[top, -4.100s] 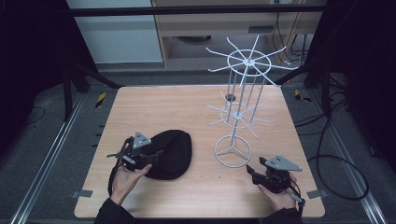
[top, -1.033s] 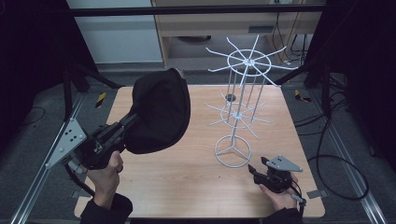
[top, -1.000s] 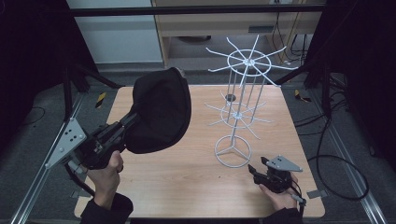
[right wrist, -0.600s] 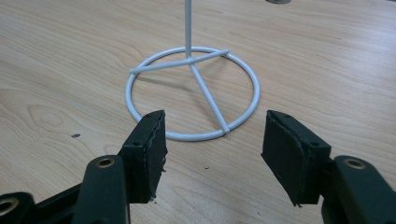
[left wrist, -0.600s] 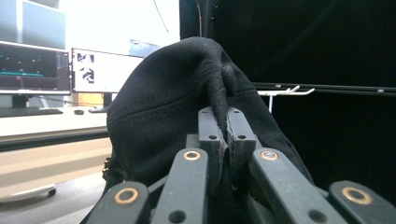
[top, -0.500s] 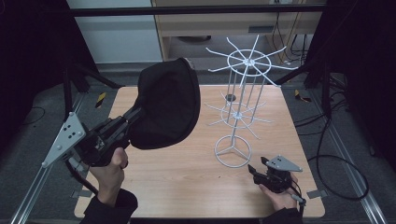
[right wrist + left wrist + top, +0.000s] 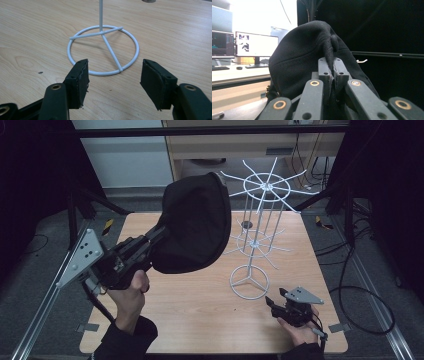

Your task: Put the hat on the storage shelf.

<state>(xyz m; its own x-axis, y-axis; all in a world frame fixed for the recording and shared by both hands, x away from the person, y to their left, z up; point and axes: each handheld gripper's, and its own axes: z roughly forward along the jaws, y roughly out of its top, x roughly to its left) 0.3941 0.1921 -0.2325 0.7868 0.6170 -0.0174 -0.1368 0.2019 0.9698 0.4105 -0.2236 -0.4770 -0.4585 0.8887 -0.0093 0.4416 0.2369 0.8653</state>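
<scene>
A: Where is the black fabric cap (image 7: 192, 225) sitting?

B: It is hanging in the air, raised beside the white wire hook stand (image 7: 256, 237), its crown nearly touching the stand's top ring.

A: And what is holding it?

B: The left claw (image 7: 329, 65) is pinching a fold of the cap, jaws pressed together on it.

A: The other one?

B: The right claw (image 7: 112, 75) is resting spread on the light wooden table (image 7: 200, 305), just in front of the stand's round base.
</scene>
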